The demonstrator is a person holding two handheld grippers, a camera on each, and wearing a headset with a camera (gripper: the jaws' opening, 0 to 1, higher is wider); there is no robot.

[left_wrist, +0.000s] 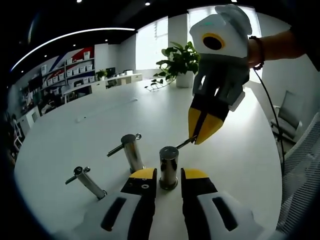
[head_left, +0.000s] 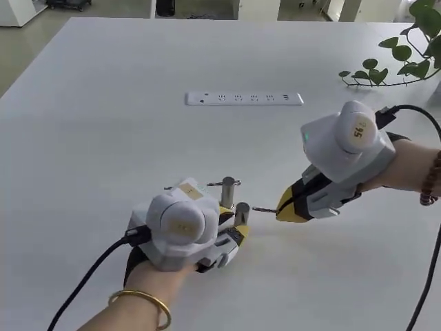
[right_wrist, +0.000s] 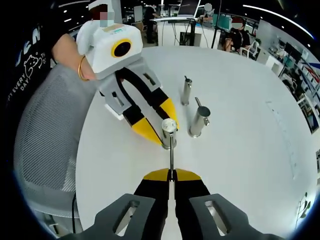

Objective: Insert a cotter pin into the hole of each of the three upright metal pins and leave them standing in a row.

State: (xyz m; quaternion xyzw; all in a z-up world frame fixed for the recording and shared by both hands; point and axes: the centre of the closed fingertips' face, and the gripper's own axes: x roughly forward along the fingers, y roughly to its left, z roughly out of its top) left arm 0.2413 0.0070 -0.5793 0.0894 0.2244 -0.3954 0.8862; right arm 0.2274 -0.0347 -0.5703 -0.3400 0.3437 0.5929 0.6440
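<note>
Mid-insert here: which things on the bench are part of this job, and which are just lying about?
Job:
- bare metal pin, between the left gripper jaws
- cotter pin, held by the right gripper
- middle fitted pin
- end fitted pin

Lying about:
- power strip
- plant

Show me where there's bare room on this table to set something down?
Bare tabletop lies left of the power strip and between that strip and the metal pins. Nearer the person, under the right gripper, is free too. Crowded: around the pins, where the left gripper and the cotter pin meet, and the far right by the plant.
</note>
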